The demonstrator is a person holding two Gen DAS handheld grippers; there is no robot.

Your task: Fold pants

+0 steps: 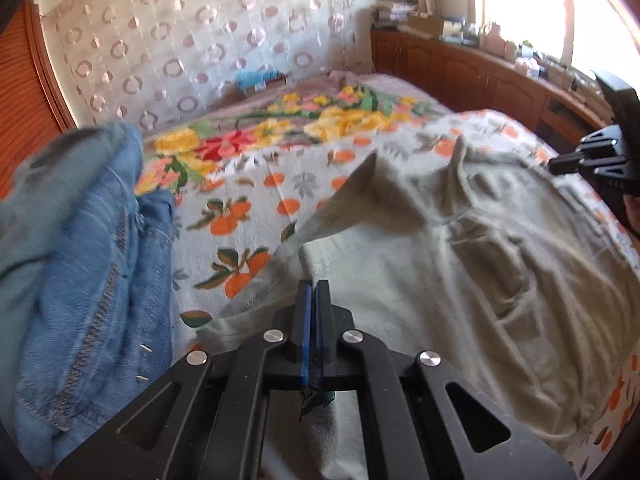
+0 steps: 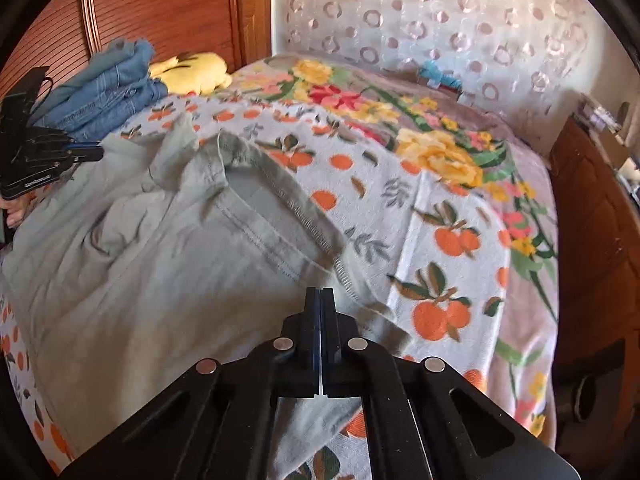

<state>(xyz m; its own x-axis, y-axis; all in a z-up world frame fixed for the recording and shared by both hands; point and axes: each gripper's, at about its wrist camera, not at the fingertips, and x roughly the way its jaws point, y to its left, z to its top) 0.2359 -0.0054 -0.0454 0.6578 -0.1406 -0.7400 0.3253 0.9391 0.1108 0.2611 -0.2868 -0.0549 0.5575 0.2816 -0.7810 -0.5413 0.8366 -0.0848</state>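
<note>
Pale grey-green pants (image 1: pixel 460 264) lie rumpled on the orange-print bedspread (image 1: pixel 256 200); they also show in the right wrist view (image 2: pixel 160 248). My left gripper (image 1: pixel 315 286) is shut, its jaws pressed together above the pants' near part; whether cloth is pinched I cannot tell. My right gripper (image 2: pixel 321 294) is shut above the pants' hem edge, with no cloth seen between the jaws. Each gripper shows in the other's view: the right one (image 1: pixel 560 166) at the far right, the left one (image 2: pixel 96 154) at the far left.
A pile of blue jeans (image 1: pixel 88 264) lies to the left, also in the right wrist view (image 2: pixel 108 92). A yellow soft toy (image 2: pixel 192 72) sits beyond it. A floral blanket (image 2: pixel 440 144) covers the bed's far part. Wooden cabinets (image 1: pixel 460 64) stand on the right.
</note>
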